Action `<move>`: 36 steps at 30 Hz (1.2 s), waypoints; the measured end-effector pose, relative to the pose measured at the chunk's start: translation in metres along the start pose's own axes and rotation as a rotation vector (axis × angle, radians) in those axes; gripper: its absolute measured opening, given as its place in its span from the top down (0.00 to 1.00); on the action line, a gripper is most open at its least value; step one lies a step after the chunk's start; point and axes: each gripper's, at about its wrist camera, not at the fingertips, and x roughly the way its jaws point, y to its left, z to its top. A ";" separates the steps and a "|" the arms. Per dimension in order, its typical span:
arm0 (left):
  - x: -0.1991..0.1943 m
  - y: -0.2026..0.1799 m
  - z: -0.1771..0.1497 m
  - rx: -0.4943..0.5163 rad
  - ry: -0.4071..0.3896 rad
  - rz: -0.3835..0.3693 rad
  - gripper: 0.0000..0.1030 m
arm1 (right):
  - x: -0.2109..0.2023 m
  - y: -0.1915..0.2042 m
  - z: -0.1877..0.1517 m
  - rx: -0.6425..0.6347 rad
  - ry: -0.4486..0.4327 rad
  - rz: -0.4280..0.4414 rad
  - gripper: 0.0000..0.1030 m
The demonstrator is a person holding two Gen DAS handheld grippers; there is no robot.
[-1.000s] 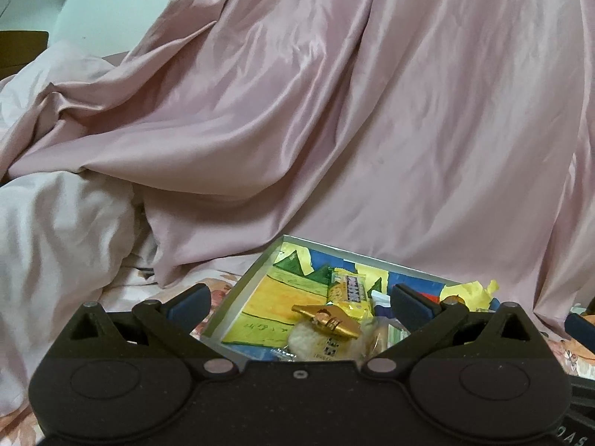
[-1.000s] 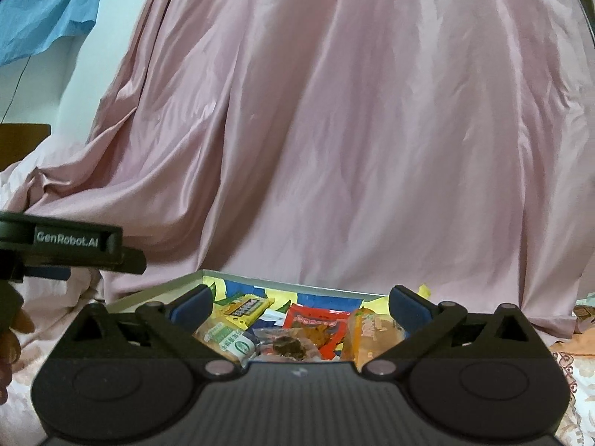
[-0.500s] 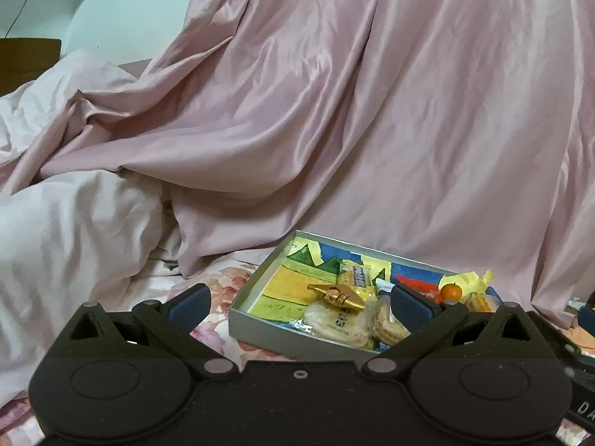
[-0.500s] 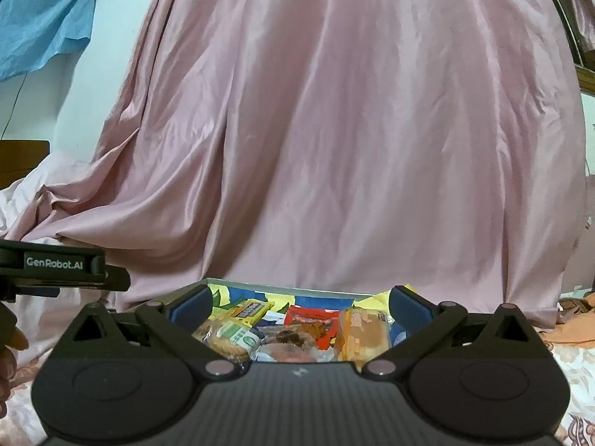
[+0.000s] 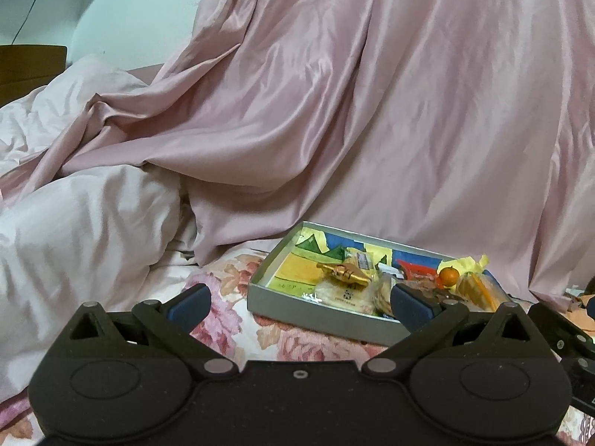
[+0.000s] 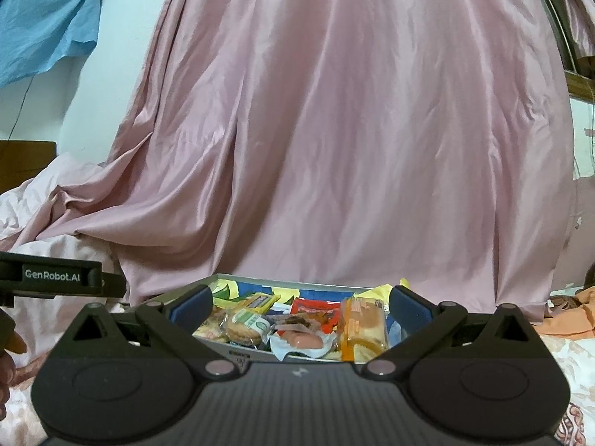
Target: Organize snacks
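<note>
A shallow grey box (image 5: 316,306) with a colourful lining sits on the floral bedspread and holds several wrapped snacks: a gold wrapped candy (image 5: 344,273), a round cracker pack (image 5: 340,291), a small orange (image 5: 448,275) and an orange packet (image 5: 478,290). My left gripper (image 5: 301,303) is open and empty, in front of the box's left end. In the right wrist view the box (image 6: 238,355) lies just ahead, with a red packet (image 6: 316,310) and an orange cake pack (image 6: 364,325). My right gripper (image 6: 301,306) is open and empty, close over the near rim.
A pink satin sheet (image 5: 372,111) hangs right behind the box. A rumpled pale duvet (image 5: 74,223) lies to the left. The floral bedspread (image 5: 230,290) lies in front of the box. The left gripper's body (image 6: 52,277) shows at the left of the right wrist view.
Both grippers have drawn back and tilted up from the box, so it sits farther away in both views. Both stay open. The snacks have not moved.
</note>
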 end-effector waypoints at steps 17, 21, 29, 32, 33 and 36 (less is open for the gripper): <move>-0.027 0.005 -0.028 0.033 -0.009 -0.003 0.01 | -0.034 -0.001 -0.010 -0.005 0.018 -0.007 0.00; -0.033 0.007 -0.036 0.038 -0.002 -0.004 0.01 | -0.040 -0.001 -0.013 0.000 0.031 -0.006 0.00; -0.045 0.012 -0.050 0.047 0.015 -0.023 0.01 | -0.051 0.003 -0.020 0.002 0.054 0.004 0.00; -0.050 0.014 -0.053 0.054 0.012 -0.022 0.01 | -0.056 0.003 -0.024 0.004 0.069 0.003 0.00; -0.052 0.015 -0.054 0.058 0.011 -0.022 0.01 | -0.058 0.004 -0.025 0.005 0.072 0.002 0.00; -0.057 0.016 -0.056 0.071 0.010 -0.022 0.01 | -0.062 0.005 -0.027 0.007 0.076 -0.001 0.00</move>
